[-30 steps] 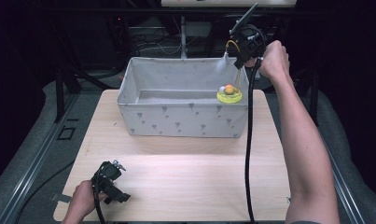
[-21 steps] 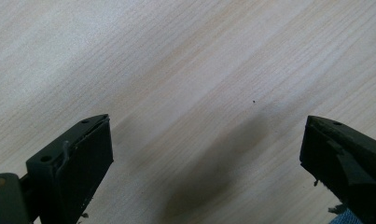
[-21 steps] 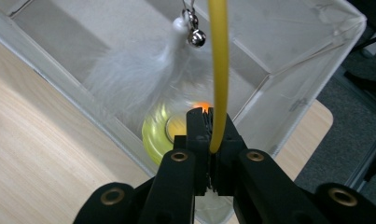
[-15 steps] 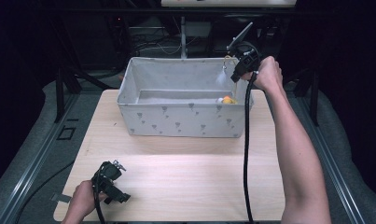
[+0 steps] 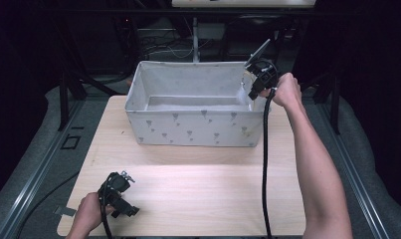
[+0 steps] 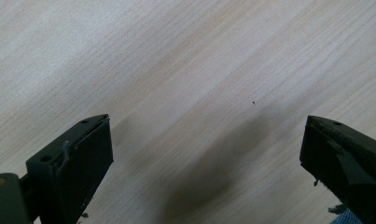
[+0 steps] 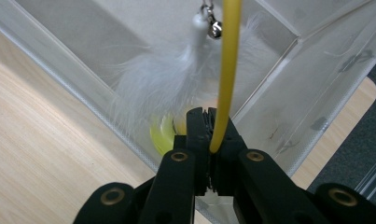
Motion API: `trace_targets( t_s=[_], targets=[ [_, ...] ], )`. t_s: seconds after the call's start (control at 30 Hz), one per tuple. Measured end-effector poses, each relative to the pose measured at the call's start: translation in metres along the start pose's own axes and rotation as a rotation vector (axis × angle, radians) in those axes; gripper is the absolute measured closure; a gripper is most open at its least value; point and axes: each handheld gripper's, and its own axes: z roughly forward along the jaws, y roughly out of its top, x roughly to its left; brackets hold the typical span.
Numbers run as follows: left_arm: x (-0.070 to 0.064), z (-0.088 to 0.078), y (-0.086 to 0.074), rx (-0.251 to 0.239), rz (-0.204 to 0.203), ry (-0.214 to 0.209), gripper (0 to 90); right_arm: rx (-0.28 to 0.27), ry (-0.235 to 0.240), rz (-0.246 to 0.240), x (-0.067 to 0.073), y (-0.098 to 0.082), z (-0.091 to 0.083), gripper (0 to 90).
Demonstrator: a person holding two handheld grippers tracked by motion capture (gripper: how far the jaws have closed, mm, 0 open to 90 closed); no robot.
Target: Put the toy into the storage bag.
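Lowered since a second ago, the right gripper, jaws clamped on the yellow wand of one feather toy, now sinks it into the single fabric bin's right end, nearly deposited. One left gripper rests open on the table.
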Motion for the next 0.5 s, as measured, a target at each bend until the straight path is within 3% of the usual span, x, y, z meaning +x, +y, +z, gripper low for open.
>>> trace_targets(
  t_s=[0.5],
  targets=[
    [-0.001,-0.001,0.000,-0.003,0.003,0.008,2.8,0.038,0.007,0.012,-0.002,-0.013,0.014,88.4]
  ],
)
